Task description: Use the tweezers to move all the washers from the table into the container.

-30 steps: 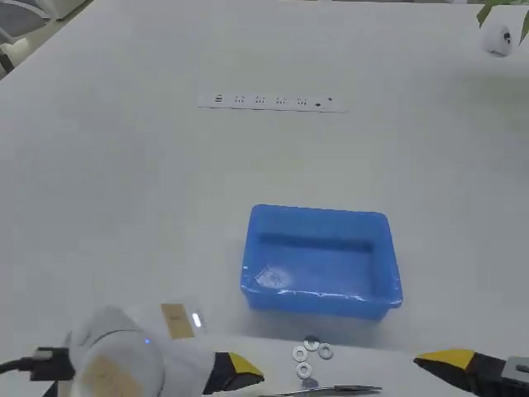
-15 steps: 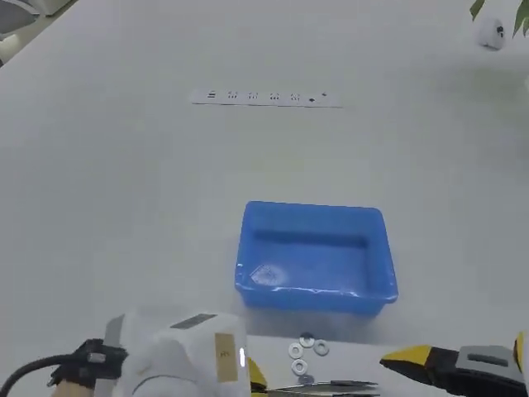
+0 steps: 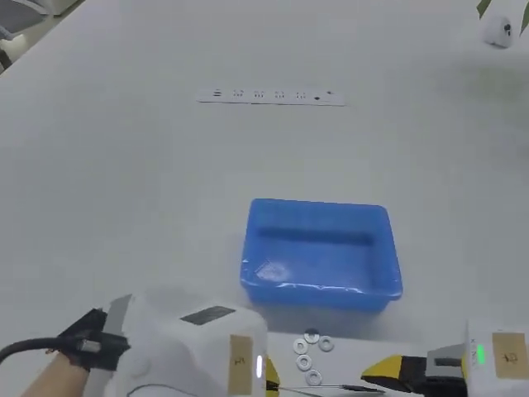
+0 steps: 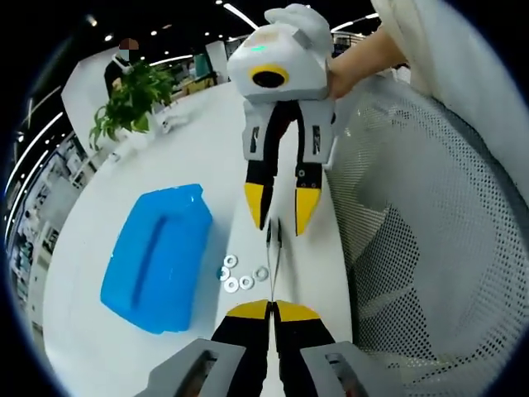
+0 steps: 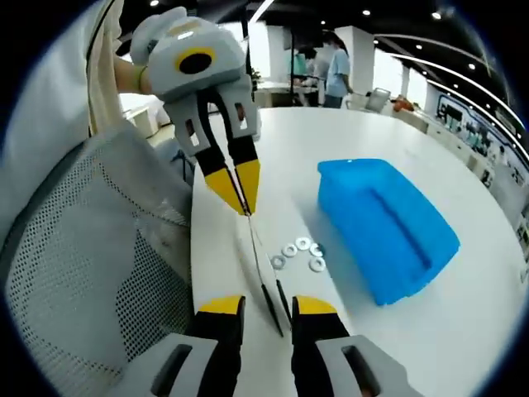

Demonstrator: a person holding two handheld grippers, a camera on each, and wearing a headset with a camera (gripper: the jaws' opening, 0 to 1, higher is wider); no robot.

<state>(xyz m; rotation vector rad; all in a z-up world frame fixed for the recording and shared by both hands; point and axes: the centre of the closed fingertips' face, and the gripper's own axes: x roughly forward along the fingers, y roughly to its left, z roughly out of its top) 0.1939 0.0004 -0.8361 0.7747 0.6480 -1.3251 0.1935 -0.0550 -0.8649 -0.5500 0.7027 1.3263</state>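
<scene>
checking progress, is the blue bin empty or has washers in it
Looks empty: the bin's floor shows bare blue, and the washers lie on the table outside it.

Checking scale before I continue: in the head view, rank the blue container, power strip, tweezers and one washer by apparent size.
1. blue container
2. power strip, though farther away
3. tweezers, partly hidden, so unsure versus the strip
4. washer

I count five washers (image 3: pixel 304 362) in a cluster, one pair of tweezers (image 4: pixel 274 256), one blue tub (image 3: pixel 318 294) at twelve o'clock from the washers, and one power strip (image 3: pixel 271 97) beyond it.
</scene>
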